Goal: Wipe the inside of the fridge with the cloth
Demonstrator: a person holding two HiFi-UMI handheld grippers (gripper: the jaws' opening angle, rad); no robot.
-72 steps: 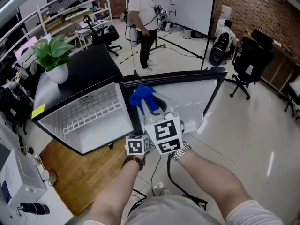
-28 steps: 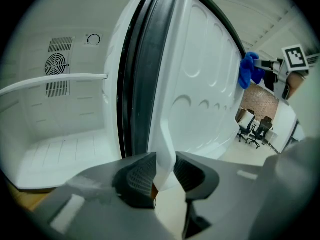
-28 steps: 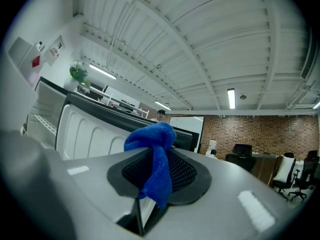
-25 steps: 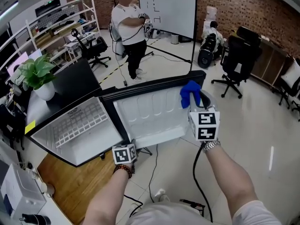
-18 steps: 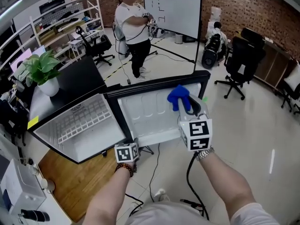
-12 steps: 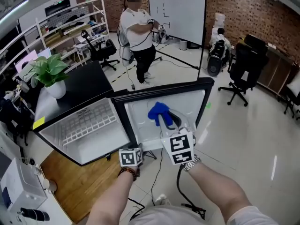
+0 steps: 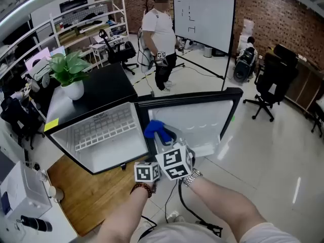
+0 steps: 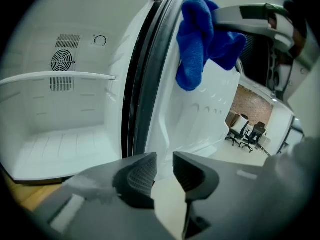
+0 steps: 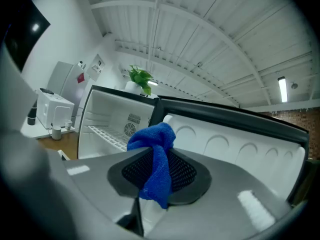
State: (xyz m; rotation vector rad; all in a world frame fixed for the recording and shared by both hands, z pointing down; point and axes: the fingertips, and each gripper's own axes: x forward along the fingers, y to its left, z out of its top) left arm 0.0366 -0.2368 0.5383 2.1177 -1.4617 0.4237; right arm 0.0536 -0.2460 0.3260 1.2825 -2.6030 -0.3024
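A black mini fridge (image 7: 109, 82) stands open, with its white inside (image 7: 104, 133) and wire shelf facing me. Its door (image 7: 202, 118) is swung out to the right. A blue cloth (image 7: 154, 129) hangs bunched from my right gripper (image 9: 159, 171), which is shut on it. In the head view the cloth sits at the hinge line, between the opening and the door's inner liner. The cloth (image 8: 200, 39) also shows high up in the left gripper view. My left gripper (image 8: 165, 169) hangs low before the hinge edge, its jaws slightly apart with nothing between them.
A potted plant (image 7: 71, 75) stands on the fridge top. A person (image 7: 163, 39) stands behind by a whiteboard (image 7: 203, 19). Office chairs (image 7: 273, 80) are at the right. A white appliance (image 7: 20, 196) sits at the left, and a cable (image 7: 185, 211) trails on the floor.
My right gripper has carried the blue cloth leftward across the door liner, from its far right edge to the hinge side. The left gripper has stayed in place.
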